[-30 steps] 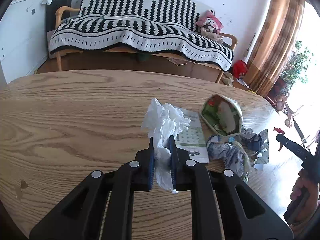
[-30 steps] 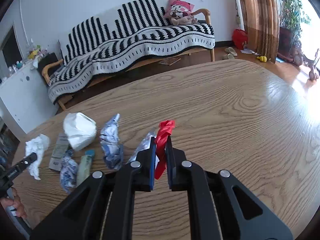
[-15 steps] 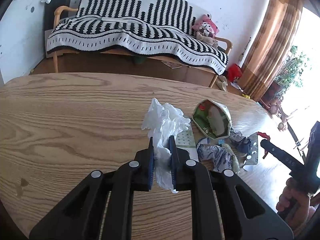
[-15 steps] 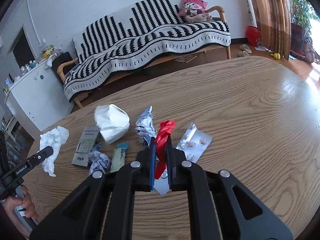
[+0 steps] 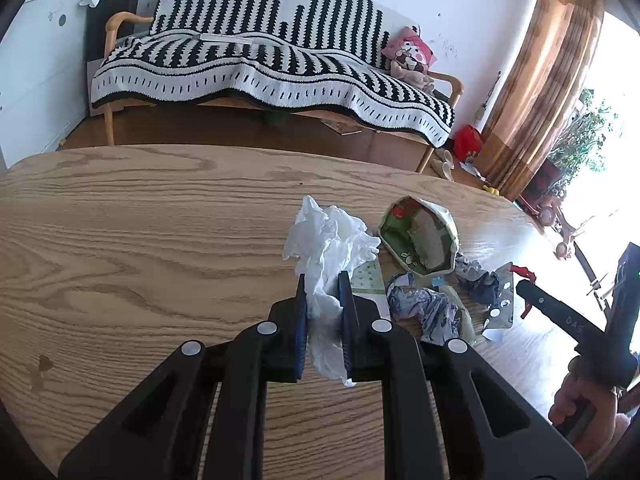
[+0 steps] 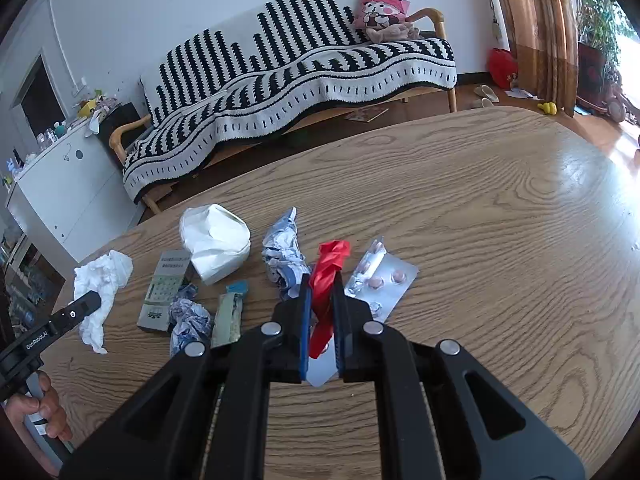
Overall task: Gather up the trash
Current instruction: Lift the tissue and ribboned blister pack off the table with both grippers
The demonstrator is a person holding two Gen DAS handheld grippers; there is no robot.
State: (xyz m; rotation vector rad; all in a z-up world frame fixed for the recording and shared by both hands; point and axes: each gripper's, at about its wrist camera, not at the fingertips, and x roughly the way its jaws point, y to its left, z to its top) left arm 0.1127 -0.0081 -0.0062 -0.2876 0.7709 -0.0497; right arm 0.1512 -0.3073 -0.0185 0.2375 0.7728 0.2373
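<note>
Meanwhile the right gripper [image 6: 322, 280] has swung in over the litter since a second ago: earlier the green-lined pouch [image 6: 214, 242] sat far off to its left, and now that pouch lies close ahead and left of its tips. Its jaws stay nearly shut on a red wrapper [image 6: 330, 266], lifted off the tabletop [image 6: 500, 220]. The left gripper [image 5: 323, 280] has barely shifted; its jaws remain pinched almost fully together on a crumpled white tissue [image 5: 328, 240], which hangs clear of the wood just left of the pouch [image 5: 418, 240].

I read this as both hands loaded and gathering toward the pouch, which looks like the likeliest place for the trash, though no bin is visible and that stays a guess.

Loose pieces around the pouch are yet to be collected: a blue-white crumpled wrapper [image 6: 286, 256] just right of it, a pill blister [image 6: 380, 276] further right, a small green-printed box [image 6: 164, 290] just left of it, another crumpled wrapper [image 6: 190, 318] and a flat sachet [image 6: 228, 312] nearer the camera.

Much is hard to judge. The right gripper's body covers the near end of the blister and a pale scrap under the jaws. From the left wrist view, the right gripper is cut by the frame edge, and the red wrapper [image 5: 524, 274] shows only as a sliver. What the pouch holds is unclear.
</note>
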